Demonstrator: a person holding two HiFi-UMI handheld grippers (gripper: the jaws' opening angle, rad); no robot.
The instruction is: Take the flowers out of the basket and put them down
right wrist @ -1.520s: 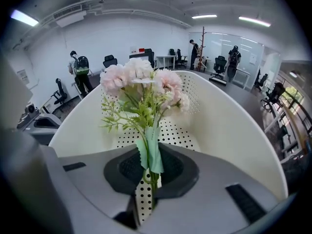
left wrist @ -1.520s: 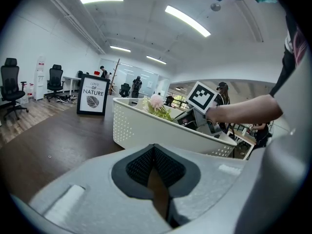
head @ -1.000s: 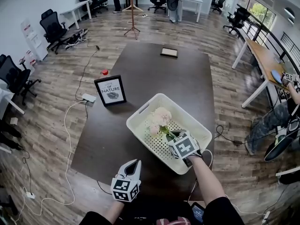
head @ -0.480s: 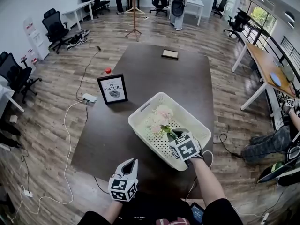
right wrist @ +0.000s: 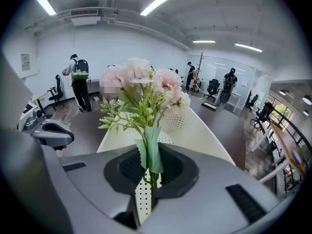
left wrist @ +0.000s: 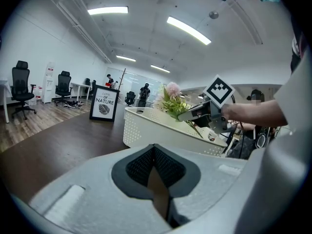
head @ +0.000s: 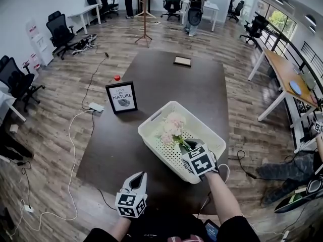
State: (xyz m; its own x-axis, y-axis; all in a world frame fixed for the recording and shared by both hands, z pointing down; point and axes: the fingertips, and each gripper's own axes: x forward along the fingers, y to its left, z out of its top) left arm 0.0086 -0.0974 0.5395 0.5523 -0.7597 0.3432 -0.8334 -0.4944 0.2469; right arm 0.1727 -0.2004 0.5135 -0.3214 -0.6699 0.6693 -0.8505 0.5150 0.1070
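A bunch of pale pink flowers [head: 172, 127] with green leaves stands up out of the white perforated basket [head: 151, 126] on the dark table. My right gripper [head: 187, 146] is shut on the green stems, over the basket's near side. In the right gripper view the flowers [right wrist: 144, 89] rise straight up from between the pads, the stems [right wrist: 150, 160] pinched there. From the left gripper view the flowers [left wrist: 171, 97] show above the basket's rim [left wrist: 161, 126]. My left gripper [head: 137, 179] hangs at the table's near edge, jaws together, nothing between them.
A framed sign [head: 121, 97] stands left of the basket. A dark flat object [head: 182, 61] lies at the table's far end, a small red thing [head: 116, 77] on the floor. Office chairs, desks and cables surround the table; people stand at the back.
The right gripper has lifted the flowers a little higher in the basket. The left gripper has stayed near the table's front edge.
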